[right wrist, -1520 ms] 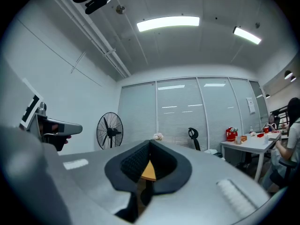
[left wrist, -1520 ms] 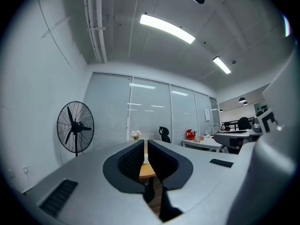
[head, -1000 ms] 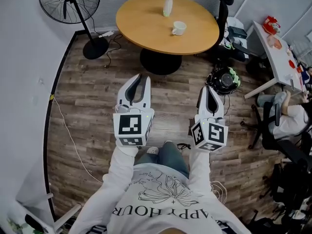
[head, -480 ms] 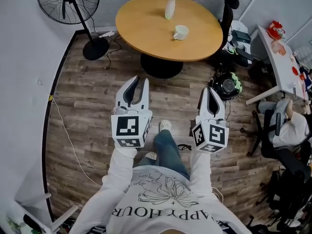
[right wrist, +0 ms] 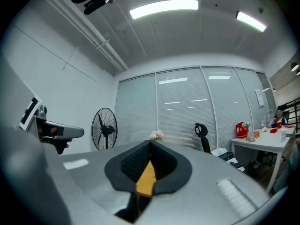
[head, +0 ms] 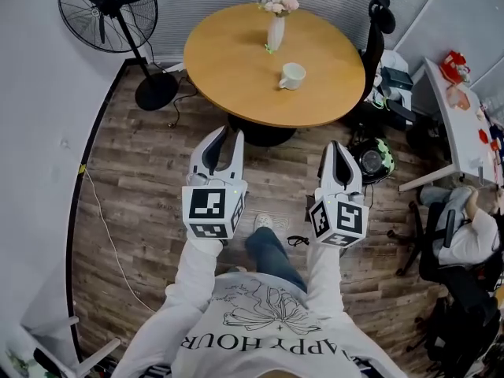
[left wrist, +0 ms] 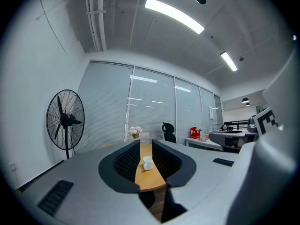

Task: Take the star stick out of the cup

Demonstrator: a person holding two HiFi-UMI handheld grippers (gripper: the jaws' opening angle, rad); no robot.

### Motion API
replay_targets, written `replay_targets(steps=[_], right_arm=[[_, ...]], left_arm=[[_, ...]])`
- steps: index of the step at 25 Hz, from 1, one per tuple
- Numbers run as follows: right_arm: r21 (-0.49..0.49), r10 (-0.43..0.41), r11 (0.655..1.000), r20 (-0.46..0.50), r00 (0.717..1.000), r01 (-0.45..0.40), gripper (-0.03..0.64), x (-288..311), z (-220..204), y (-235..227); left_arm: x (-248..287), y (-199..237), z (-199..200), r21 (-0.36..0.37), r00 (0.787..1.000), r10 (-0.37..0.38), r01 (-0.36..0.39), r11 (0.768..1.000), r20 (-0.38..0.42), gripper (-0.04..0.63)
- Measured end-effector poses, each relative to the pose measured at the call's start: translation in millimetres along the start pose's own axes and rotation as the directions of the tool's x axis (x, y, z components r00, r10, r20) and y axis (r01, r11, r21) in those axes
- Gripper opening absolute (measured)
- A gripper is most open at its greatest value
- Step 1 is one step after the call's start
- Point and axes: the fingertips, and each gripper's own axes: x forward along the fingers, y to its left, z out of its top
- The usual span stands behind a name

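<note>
A white cup (head: 292, 75) stands on the round wooden table (head: 236, 61), ahead of both grippers and well out of reach. No star stick shows in any view. My left gripper (head: 229, 137) is held level over the floor short of the table. Its jaws have just been opening and stand apart with nothing between them. In the left gripper view the cup (left wrist: 147, 163) appears far off through the gap of the left gripper (left wrist: 146, 143). My right gripper (head: 337, 146) hovers beside it, and in the right gripper view the right gripper (right wrist: 150, 143) has its tips meeting, shut on nothing.
A vase of flowers (head: 276, 24) stands at the table's far side. A standing fan (head: 106, 10) is at the back left, a black office chair (head: 378, 22) behind the table. A white desk (head: 461, 113) and a seated person (head: 472, 227) are at the right.
The table and cup have come nearer as the person walked forward with both grippers. The left jaws stand wider apart than before.
</note>
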Motion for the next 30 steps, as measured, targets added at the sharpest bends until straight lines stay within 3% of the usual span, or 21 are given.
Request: replay_targets(steps=[15,30], right_arm=[[0.014,0.075,0.997,0.016,0.997,-0.075,0.009,151.0,7.0,-80.2],[0.029,0.099,0.995,-0.032,0.995,-0.098,0.009,216.0,-19.1,-93.5]], left_arm=[[159.0,-1.2,14.3,-0.039,0.999,0.047,-0.047,0.998,-0.003,0.066],[228.2,21.4,-5.7,-0.064,0.997,0.055,-0.059,0.996,-0.061,0.072]])
